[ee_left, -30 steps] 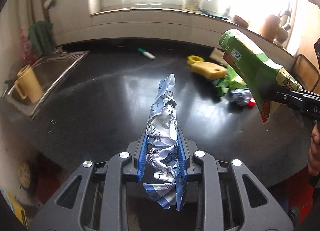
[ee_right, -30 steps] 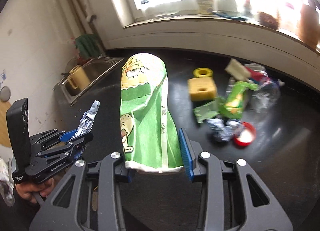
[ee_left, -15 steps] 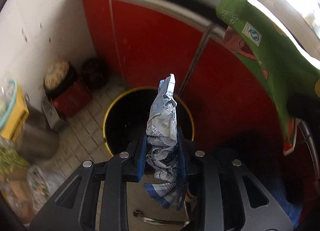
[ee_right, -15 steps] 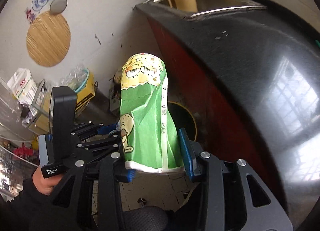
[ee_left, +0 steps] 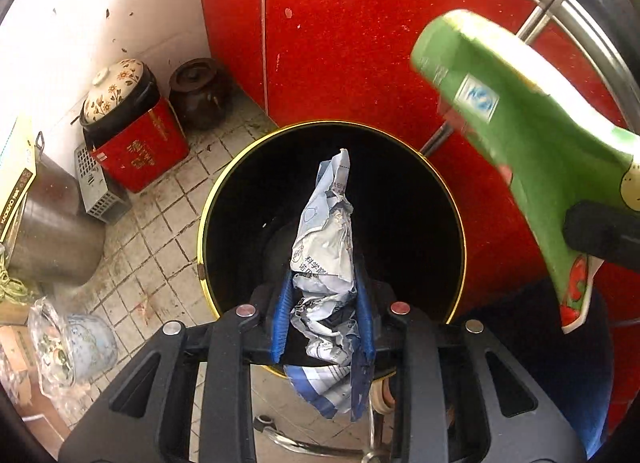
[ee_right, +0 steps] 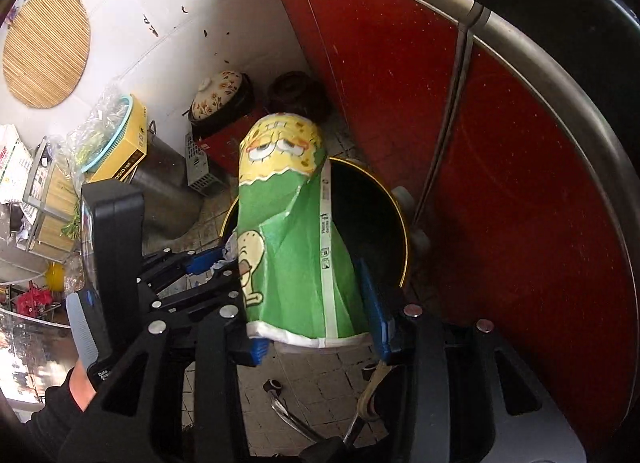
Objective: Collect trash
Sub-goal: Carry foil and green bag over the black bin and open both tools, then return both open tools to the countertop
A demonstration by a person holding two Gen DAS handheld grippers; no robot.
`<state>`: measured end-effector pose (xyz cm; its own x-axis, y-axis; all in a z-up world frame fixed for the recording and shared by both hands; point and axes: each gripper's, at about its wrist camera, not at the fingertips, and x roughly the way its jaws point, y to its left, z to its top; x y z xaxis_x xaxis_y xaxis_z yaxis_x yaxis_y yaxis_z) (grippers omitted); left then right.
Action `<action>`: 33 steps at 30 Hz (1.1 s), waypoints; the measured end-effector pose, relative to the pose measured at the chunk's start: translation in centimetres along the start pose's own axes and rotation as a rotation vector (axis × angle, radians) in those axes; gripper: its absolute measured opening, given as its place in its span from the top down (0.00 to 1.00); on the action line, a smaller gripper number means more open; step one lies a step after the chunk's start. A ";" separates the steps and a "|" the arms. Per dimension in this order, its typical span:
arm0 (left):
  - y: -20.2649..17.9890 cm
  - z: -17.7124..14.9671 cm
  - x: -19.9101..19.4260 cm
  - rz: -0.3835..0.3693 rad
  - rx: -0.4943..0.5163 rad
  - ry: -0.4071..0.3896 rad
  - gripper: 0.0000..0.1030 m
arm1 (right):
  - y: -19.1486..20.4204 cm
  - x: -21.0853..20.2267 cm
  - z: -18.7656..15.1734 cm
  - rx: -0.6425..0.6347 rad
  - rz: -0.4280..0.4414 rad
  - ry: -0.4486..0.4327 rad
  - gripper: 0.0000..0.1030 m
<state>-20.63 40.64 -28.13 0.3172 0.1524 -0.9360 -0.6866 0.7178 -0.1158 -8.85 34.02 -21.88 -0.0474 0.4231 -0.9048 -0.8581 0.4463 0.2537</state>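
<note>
My left gripper (ee_left: 322, 283) is shut on a crumpled white-and-blue wrapper (ee_left: 326, 247) and holds it right over the open mouth of a black trash bin with a yellow rim (ee_left: 224, 191). My right gripper (ee_right: 312, 287) is shut on a crushed green and yellow cartoon paper cup (ee_right: 288, 231), held above the same bin (ee_right: 376, 219). The cup also shows at the right of the left wrist view (ee_left: 520, 135). The left gripper with its wrapper shows at the left of the right wrist view (ee_right: 208, 261).
Red cabinet doors (ee_left: 360, 31) stand behind the bin under a dark counter edge (ee_right: 560, 15). On the tiled floor (ee_left: 160, 215) at left are a flowered pot on a red box (ee_left: 132, 135), a dark jar (ee_left: 198, 93) and a metal pot (ee_left: 52, 235).
Both grippers swung from above the counter down to the floor area. The bin has grown larger and now lies directly under the wrapper; the cup has moved in over its rim.
</note>
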 end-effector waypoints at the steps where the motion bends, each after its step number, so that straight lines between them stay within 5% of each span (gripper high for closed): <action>1: -0.1 0.0 0.0 0.008 0.002 0.000 0.70 | -0.6 0.2 0.2 0.001 -0.004 0.003 0.55; 3: -0.1 0.1 -0.1 0.022 0.005 0.001 0.39 | -0.9 0.1 0.1 0.009 -0.005 0.013 0.37; 9: -0.2 0.1 -1.2 0.062 0.016 -0.028 0.33 | -2.4 -2.0 -1.2 -0.023 0.008 -0.015 0.33; 15: -3.3 0.1 -7.7 0.068 0.071 -0.160 0.15 | -3.0 -12.0 -4.2 -0.077 -0.019 -0.191 0.20; 22: -15.3 1.1 -17.1 -0.047 0.293 -0.348 0.07 | -9.0 -27.4 -9.9 0.070 -0.245 -0.475 0.10; 33: -39.1 -0.9 -23.2 -0.363 0.676 -0.360 0.07 | -22.7 -44.0 -26.0 0.572 -0.549 -0.646 0.10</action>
<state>-1.79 8.41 -2.19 0.7098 -0.0418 -0.7031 0.0013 0.9983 -0.0581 -0.59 -15.25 3.27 0.7086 0.3154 -0.6312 -0.2978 0.9446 0.1377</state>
